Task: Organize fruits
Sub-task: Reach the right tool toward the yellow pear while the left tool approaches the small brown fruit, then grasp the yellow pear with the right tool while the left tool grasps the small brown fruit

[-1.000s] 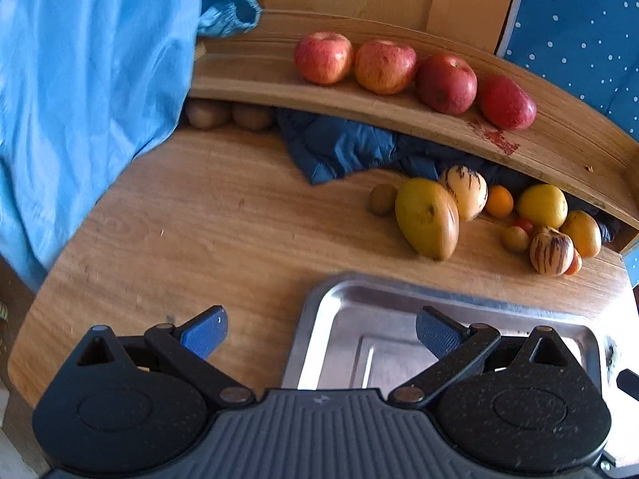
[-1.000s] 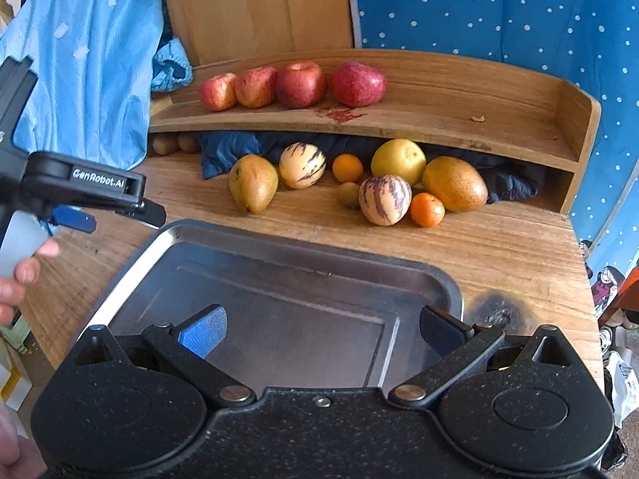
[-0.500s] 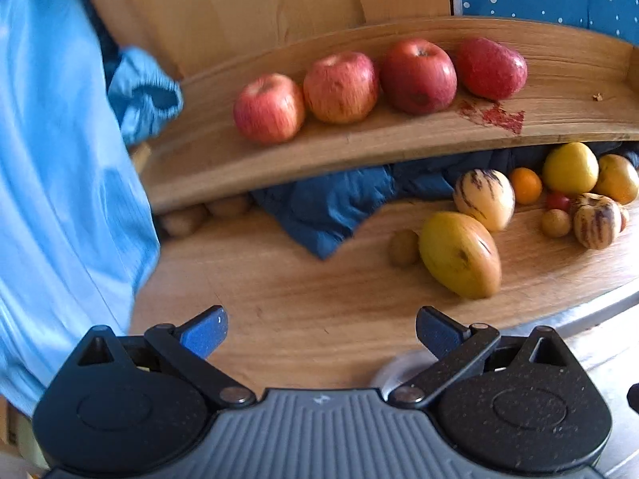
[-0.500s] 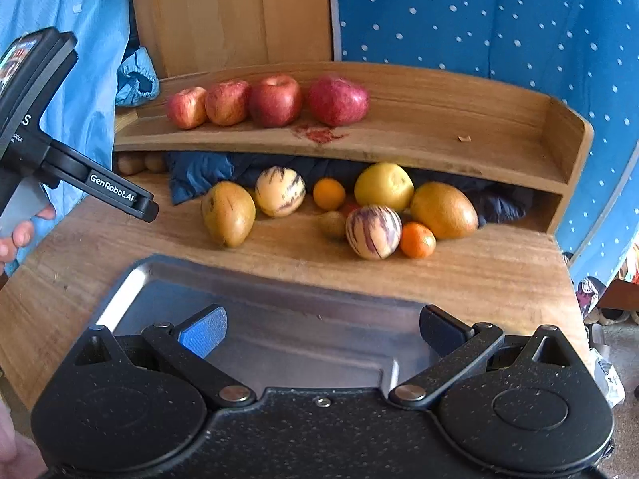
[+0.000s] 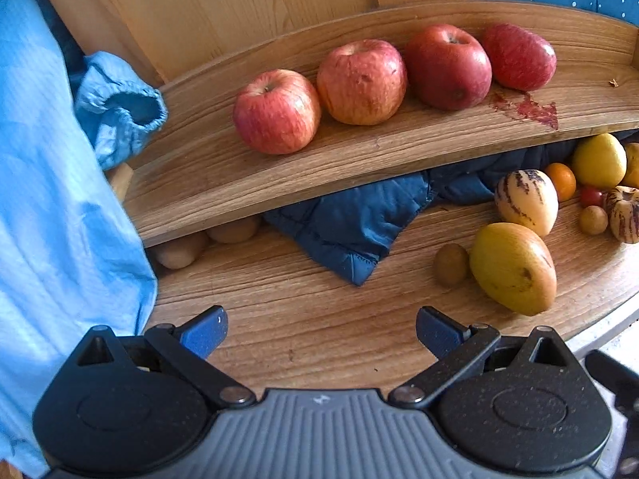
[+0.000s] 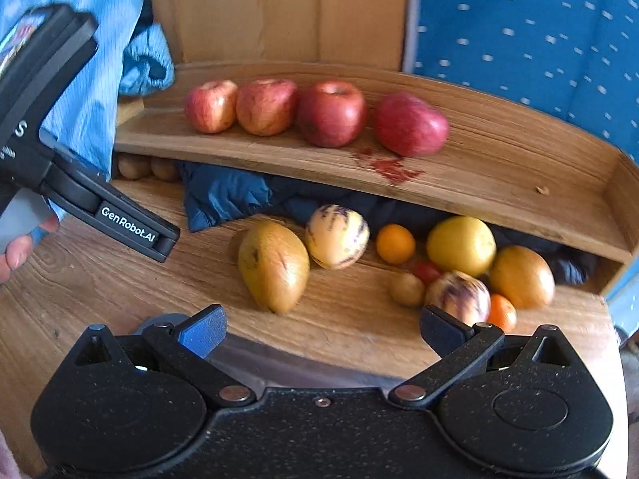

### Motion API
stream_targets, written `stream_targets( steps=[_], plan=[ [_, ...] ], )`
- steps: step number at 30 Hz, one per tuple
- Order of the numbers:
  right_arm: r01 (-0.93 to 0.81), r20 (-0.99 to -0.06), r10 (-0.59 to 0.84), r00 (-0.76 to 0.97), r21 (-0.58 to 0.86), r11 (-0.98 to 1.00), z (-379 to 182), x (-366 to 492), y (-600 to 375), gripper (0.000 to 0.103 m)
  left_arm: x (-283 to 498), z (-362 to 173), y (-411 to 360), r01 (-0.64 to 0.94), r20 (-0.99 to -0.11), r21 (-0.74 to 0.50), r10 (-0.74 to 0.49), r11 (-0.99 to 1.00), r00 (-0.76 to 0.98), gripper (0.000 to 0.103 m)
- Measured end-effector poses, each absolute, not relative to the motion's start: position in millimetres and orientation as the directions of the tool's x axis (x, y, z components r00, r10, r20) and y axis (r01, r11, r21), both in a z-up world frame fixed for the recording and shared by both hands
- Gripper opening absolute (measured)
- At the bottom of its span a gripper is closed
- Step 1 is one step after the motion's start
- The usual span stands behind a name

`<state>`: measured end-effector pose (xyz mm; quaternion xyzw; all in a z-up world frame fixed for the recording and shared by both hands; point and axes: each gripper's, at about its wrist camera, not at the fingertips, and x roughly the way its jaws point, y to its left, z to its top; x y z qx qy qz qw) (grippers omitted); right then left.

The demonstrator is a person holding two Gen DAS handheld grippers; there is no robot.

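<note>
My left gripper [image 5: 321,329] jaws apart over bare tabletop [image 5: 319,319], "GenRobot.AI" on its arm, right gripper [image 6: 321,329] apart and empty, four apples [image 6: 331,119] on shelf [image 6: 499,183].

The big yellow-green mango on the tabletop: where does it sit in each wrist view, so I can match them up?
Left wrist: mango at lower right, beside a small brown fruit, in front of the striped melon.
Right wrist: mango left of centre, just beyond the open right gripper.
Shared landmark: the red stain on the shelf by the rightmost apple.
</note>
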<state>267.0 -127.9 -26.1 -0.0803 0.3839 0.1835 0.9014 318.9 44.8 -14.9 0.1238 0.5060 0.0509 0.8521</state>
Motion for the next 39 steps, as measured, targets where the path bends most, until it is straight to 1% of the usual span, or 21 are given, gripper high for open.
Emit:
stream_targets(
  steps=[4, 6, 8, 10, 12, 17, 20, 24, 28, 31, 34, 37, 39],
  plan=[
    [-0.402, -0.741, 0.236, 0.628, -0.049, 0.914, -32.9, 280.8, -107.8, 0.102, 327.8, -23.8, 52.6, 0.05, -0.867, 0.217, 0.169, 0.975, 0.468, 0.102],
    [-0.409, -0.749, 0.234, 0.62, -0.054, 0.911, -35.5, 287.8, -100.5, 0.102, 331.2, -27.7, 57.5, 0.052, -0.876, 0.175, 0.131, 0.983, 0.463, 0.102],
    [-0.408, -0.75, 0.226, 0.622, -0.064, 0.911, -37.4, 292.6, -95.0, 0.1, 332.0, -31.5, 62.3, 0.042, -0.883, 0.128, 0.095, 0.991, 0.46, 0.102],
    [-0.407, -0.749, 0.215, 0.626, -0.079, 0.91, -39.2, 297.3, -90.0, 0.095, 332.4, -34.2, 66.4, 0.037, -0.89, 0.069, 0.045, 0.997, 0.454, 0.102],
    [-0.409, -0.752, 0.218, 0.622, -0.075, 0.909, -41.2, 302.0, -87.3, 0.091, 332.6, -36.5, 68.3, 0.043, -0.892, 0.024, 0.002, 0.999, 0.451, 0.102],
    [-0.426, -0.759, 0.24, 0.605, -0.054, 0.903, -46.8, 311.3, -78.6, 0.082, 334.9, -39.2, 68.2, 0.093, -0.886, -0.063, -0.099, 0.994, 0.453, 0.099],
    [-0.43, -0.759, 0.243, 0.604, -0.053, 0.901, -51.0, 315.8, -74.1, 0.073, 337.4, -40.0, 68.4, 0.115, -0.881, -0.096, -0.138, 0.989, 0.453, 0.098],
    [-0.434, -0.75, 0.267, 0.605, -0.03, 0.9, -51.9, 317.1, -73.7, 0.055, 339.9, -39.9, 67.3, 0.149, -0.871, -0.124, -0.18, 0.981, 0.457, 0.094],
    [-0.418, -0.743, 0.27, 0.612, -0.014, 0.909, -47.7, 312.2, -81.0, 0.054, 340.7, -39.7, 65.5, 0.177, -0.866, -0.147, -0.213, 0.973, 0.451, 0.091],
    [-0.394, -0.733, 0.264, 0.627, -0.005, 0.919, -42.1, 305.8, -89.3, 0.051, 342.0, -41.4, 61.2, 0.202, -0.861, -0.167, -0.242, 0.965, 0.448, 0.086],
    [-0.38, -0.729, 0.254, 0.635, -0.008, 0.925, -39.0, 302.2, -93.7, 0.05, 343.8, -43.7, 55.9, 0.225, -0.853, -0.178, -0.264, 0.958, 0.449, 0.078],
    [-0.379, -0.733, 0.255, 0.631, -0.004, 0.925, -40.3, 302.9, -93.7, 0.05, 348.4, -48.1, 50.9, 0.234, -0.854, -0.168, -0.26, 0.958, 0.45, 0.07],
    [-0.382, -0.736, 0.257, 0.626, -0.003, 0.924, -41.1, 304.2, -92.1, 0.05, 350.5, -50.9, 49.9, 0.241, -0.854, -0.17, -0.265, 0.955, 0.447, 0.061]
  ],
)
